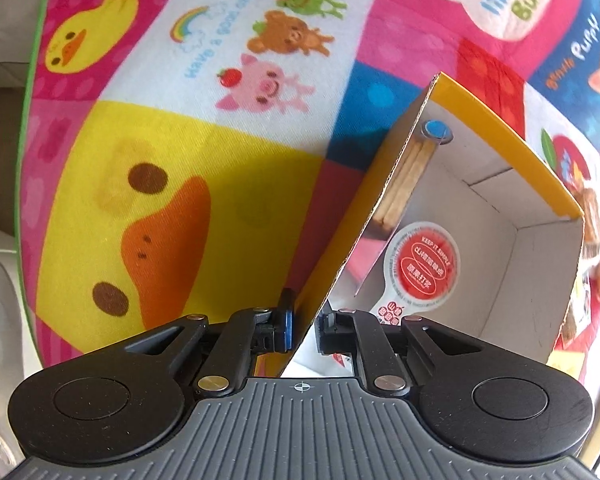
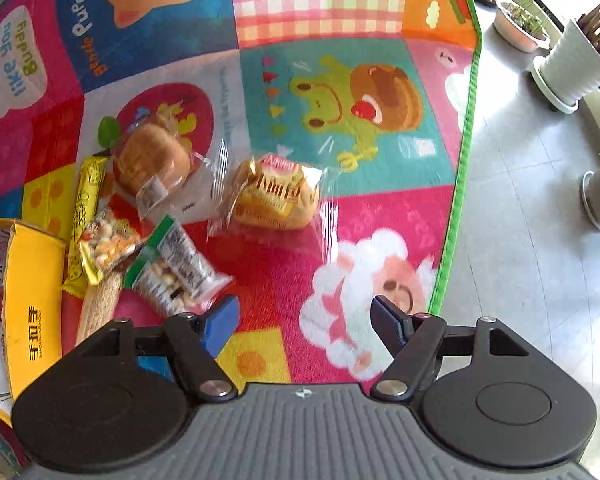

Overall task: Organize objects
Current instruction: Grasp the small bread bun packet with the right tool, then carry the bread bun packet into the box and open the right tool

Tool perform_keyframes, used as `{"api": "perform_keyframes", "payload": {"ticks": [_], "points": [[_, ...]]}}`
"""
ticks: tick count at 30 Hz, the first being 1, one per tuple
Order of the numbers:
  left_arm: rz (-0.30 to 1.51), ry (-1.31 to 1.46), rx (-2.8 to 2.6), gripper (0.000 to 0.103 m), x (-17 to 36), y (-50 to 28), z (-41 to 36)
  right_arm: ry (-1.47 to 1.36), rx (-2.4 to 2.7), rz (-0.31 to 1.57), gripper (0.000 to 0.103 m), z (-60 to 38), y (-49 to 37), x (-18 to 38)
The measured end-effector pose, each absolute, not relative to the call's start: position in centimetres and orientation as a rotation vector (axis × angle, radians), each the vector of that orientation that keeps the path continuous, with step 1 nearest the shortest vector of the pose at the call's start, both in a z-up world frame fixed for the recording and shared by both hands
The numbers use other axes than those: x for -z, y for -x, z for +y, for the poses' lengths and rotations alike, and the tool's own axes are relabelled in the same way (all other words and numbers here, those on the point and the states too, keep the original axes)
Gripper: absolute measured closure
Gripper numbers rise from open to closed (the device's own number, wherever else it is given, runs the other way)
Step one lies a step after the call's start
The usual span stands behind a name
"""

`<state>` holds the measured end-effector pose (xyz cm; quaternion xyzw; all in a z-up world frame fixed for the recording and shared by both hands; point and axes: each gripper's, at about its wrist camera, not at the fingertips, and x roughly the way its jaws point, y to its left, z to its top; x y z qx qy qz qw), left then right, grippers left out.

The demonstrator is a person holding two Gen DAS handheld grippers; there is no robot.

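Observation:
My left gripper (image 1: 303, 326) is shut on the near wall of the yellow cardboard box (image 1: 500, 152), which stands open on the cartoon play mat (image 1: 180, 152). Inside the box lie a pouch with a red round label (image 1: 422, 270) and a wooden piece with a blue cap (image 1: 434, 130). My right gripper (image 2: 304, 330) hangs open above the mat, nothing between its fingers. Ahead of it lie two wrapped buns (image 2: 276, 194) (image 2: 152, 160), a yellow snack bar (image 2: 86, 200) and small snack packets (image 2: 180, 272). The yellow box (image 2: 32, 300) shows at the left edge.
The mat's green border (image 2: 458, 184) ends on grey floor tiles (image 2: 532, 240). White plant pots (image 2: 572, 68) stand at the far right on the floor.

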<state>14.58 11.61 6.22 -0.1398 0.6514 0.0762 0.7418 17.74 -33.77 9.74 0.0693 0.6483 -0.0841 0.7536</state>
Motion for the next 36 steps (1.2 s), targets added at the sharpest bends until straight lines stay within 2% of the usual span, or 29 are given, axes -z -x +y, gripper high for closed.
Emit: {"api": "perform_keyframes", "payload": {"ticks": [3,5,11,13,16,19,22,24,26,31,36], "points": [[1.418,0.326,-0.222,0.091,-6.4,-14.4,11.5,-0.126,0.097,1.417,0.024,-34.4,-21.0,-8.9],[1.426,0.349,-0.253,0.091,-6.2,-14.0,11.3,-0.243,0.113,1.445,0.024,-35.9,-22.9,-8.1],[1.448,0.421,-0.308,0.092,-6.1,-12.6,10.3,-1.199,0.489,1.411,0.024,-42.4,-21.8,-4.0],[1.451,0.407,-0.310,0.092,-6.2,-12.4,9.8,-1.364,0.602,1.408,0.024,-42.9,-21.5,-2.1],[1.449,0.387,-0.297,0.092,-6.6,-12.1,9.3,-1.445,0.757,1.343,0.024,-43.1,-21.9,-0.8],[1.451,0.376,-0.295,0.092,-6.8,-11.9,9.1,-1.367,0.727,1.382,0.025,-42.3,-24.2,-0.7],[1.456,0.358,-0.288,0.092,-6.7,-12.0,8.9,-1.113,0.564,1.466,0.036,-40.5,-27.1,-0.9],[1.467,0.331,-0.278,0.092,-6.6,-12.1,8.7,-0.900,0.469,1.489,0.037,-38.9,-28.3,-1.5],[1.472,0.300,-0.265,0.092,-6.6,-12.2,8.4,-0.710,0.369,1.497,0.045,-37.1,-28.7,-2.2],[1.476,0.237,-0.199,0.092,-6.3,-12.3,8.0,-0.449,0.216,1.462,0.050,-34.9,-26.2,-4.6],[1.478,0.172,-0.099,0.092,-6.0,-12.2,7.9,-0.398,0.164,1.471,0.050,-34.0,-20.6,-7.1]]}}
